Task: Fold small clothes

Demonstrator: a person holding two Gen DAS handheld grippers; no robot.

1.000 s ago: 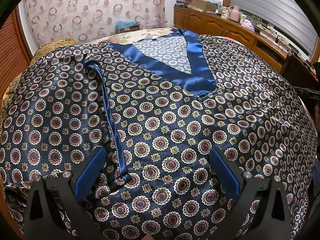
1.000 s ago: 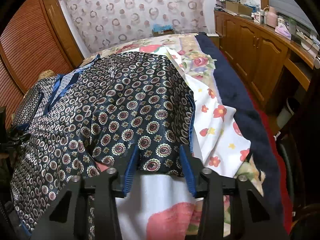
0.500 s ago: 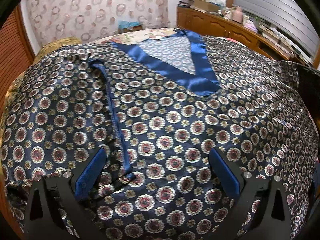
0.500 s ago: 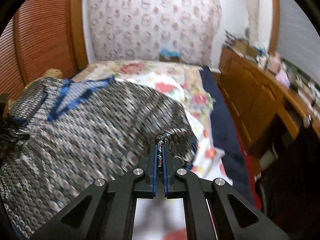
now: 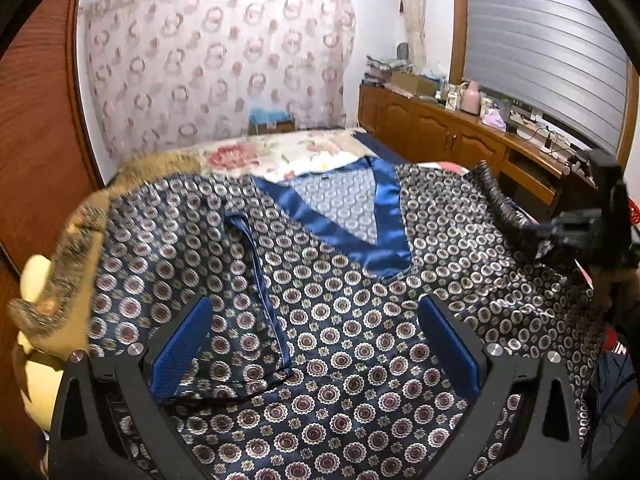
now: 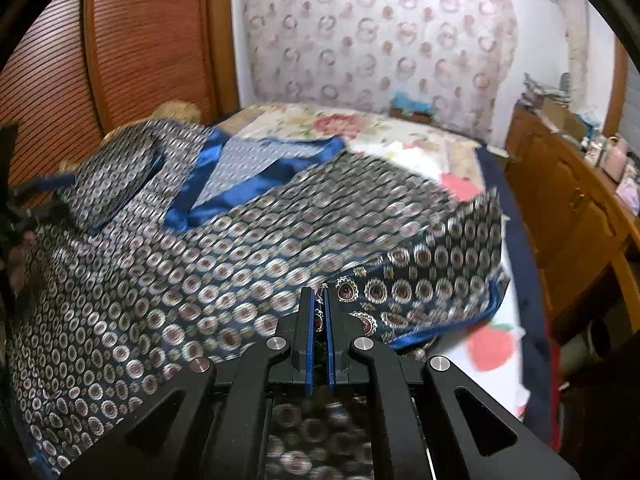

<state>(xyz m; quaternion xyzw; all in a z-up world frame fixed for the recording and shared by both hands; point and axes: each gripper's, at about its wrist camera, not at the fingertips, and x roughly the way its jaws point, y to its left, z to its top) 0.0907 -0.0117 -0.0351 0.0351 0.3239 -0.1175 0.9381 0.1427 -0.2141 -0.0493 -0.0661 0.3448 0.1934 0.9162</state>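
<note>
A dark blue satin garment (image 5: 340, 292) with round medallion print and a bright blue V collar (image 5: 352, 236) lies spread on the bed. My left gripper (image 5: 316, 344) is open just above its near part, beside a blue-edged seam. My right gripper (image 6: 318, 312) is shut on the garment's right edge (image 6: 420, 280) and lifts it off the bed, so the cloth rises in a fold. The right gripper also shows in the left wrist view (image 5: 580, 224), holding the raised cloth.
A floral bedsheet (image 6: 472, 200) lies under the garment. A wooden cabinet (image 5: 440, 136) with clutter on top runs along the right. A wooden wardrobe (image 6: 132, 48) stands at the left. A curtain (image 5: 216, 64) hangs at the back.
My right gripper closed on the garment's right edge and has lifted it up and leftward. My left gripper has risen and pulled back, staying open.
</note>
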